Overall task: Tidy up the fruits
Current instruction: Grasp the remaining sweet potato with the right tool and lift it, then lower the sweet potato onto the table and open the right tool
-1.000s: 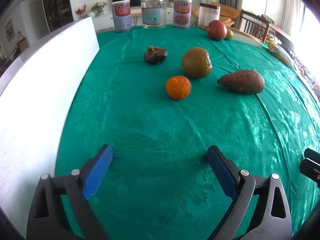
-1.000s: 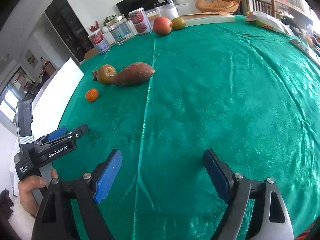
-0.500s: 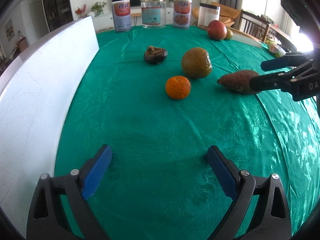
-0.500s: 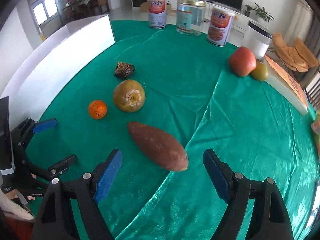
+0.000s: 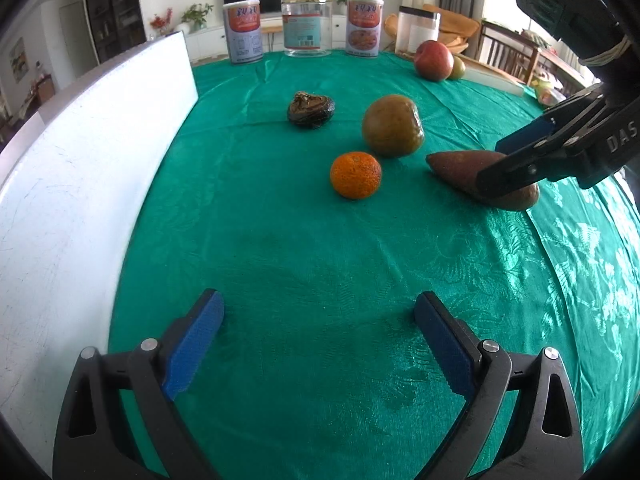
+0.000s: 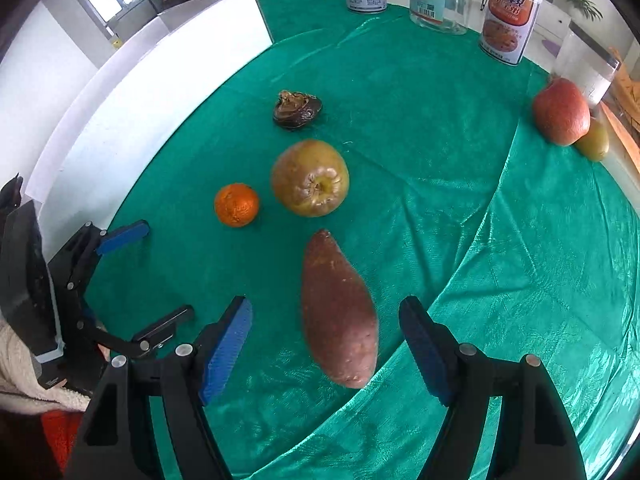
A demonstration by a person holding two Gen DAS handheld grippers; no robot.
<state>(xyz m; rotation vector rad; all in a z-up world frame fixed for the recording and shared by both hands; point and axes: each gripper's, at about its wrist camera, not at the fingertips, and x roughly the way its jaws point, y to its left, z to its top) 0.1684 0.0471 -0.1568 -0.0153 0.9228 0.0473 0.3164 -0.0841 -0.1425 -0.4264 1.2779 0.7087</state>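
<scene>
A counter draped in shiny green cloth holds scattered produce. The right tongs point steeply down over a brown sweet potato that lies on the cloth between their blue pads; the jaws have just been closing, yet gaps remain on both sides and neither pad touches it. Beyond it sit a brownish-green apple, a small orange to the apple's left, and a dark shrivelled fruit farther away. A red apple rests far right. The left tongs hang wide open over bare cloth, holding nothing, beside a white board.
</scene>
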